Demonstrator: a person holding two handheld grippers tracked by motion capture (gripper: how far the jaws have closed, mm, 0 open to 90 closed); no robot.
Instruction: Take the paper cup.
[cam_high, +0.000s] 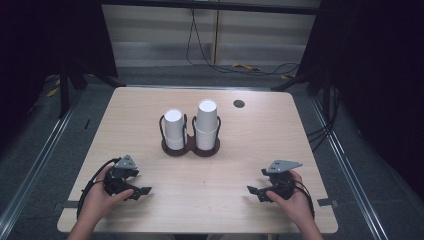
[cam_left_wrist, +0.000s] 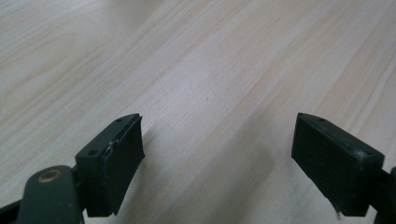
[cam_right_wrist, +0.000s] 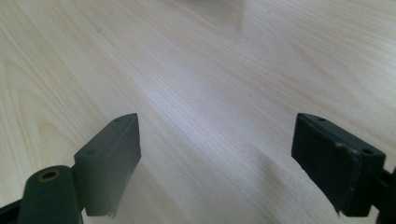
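The wooden bench (cam_high: 150, 107) carries everything, and its broad middle lies bare, which leaves working room between the hands at the near edge and the goods farther back. Toward the far edge, roughly centred between the left and right edges, sits a dark two-ring cup holder (cam_high: 190, 146); its wire loops rise beside the cups, seemingly so that each stack stays upright. In the left ring stands the shorter stack of white paper cups (cam_high: 174, 129), and in the right ring the taller stack of white paper cups (cam_high: 206, 124), the two just beside each other, mouths down as far as can be judged. These stacks are the nearest things to work on, well apart from both grippers. A small dark round grommet (cam_high: 239, 103) is set into the bench near the far edge, right of the stacks. Near the near-left corner the left hand (cam_high: 102, 197) holds the left gripper (cam_high: 142, 190) low over the wood, pointing inward toward the middle; near the near-right corner the right hand (cam_high: 295, 200) holds the right gripper (cam_high: 252, 190) as its mirror, both looking like a ready stance. In the gripper views each pair of black jaws stands wide apart with bare wood grain between them, so neither has hold of anything.
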